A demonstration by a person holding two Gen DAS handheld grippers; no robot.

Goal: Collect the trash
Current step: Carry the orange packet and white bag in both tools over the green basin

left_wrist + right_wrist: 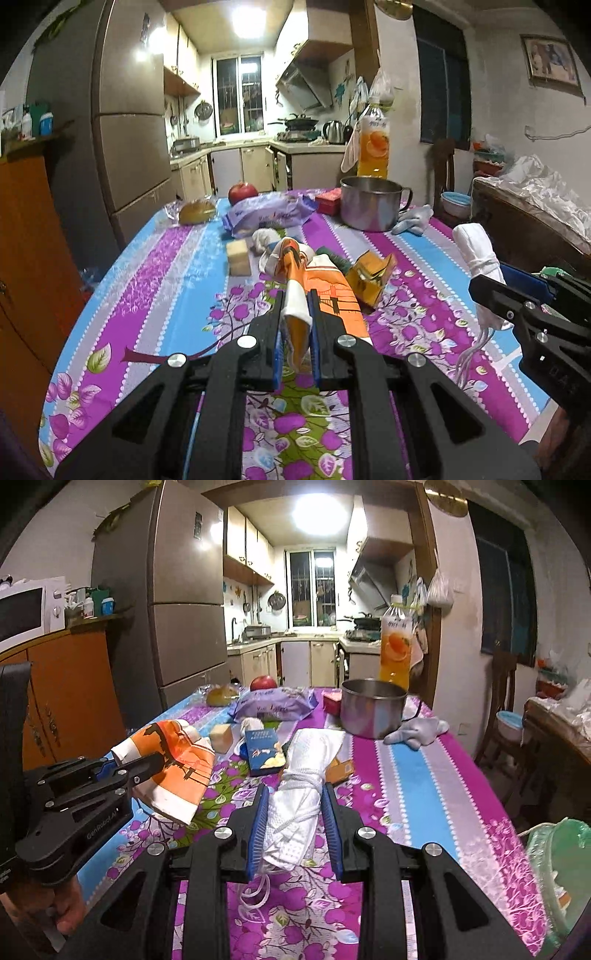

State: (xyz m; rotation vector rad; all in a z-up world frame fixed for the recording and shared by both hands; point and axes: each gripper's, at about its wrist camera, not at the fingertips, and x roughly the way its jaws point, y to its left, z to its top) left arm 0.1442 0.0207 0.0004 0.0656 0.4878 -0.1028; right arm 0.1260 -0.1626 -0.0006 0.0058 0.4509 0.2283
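My left gripper [295, 295] is shut on an orange and white wrapper [325, 291] and holds it above the table; it also shows in the right wrist view [173, 771]. My right gripper [295, 794] is shut on a rolled white face mask [299, 797] tied with its strings, seen also in the left wrist view [476, 251]. On the flowered tablecloth [166, 288] lie a crushed orange carton [373, 277], a blue box [264, 751], a crumpled white tissue [264, 238] and a yellow sponge block [238, 256].
A steel pot [371, 709], an orange juice bottle [396, 642], a purple snack bag [273, 703], an apple [263, 683], a bread roll [195, 212], a red box [328, 199] and a grey cloth [417, 731] stand further back. A green-lined bin [561, 864] sits at the right.
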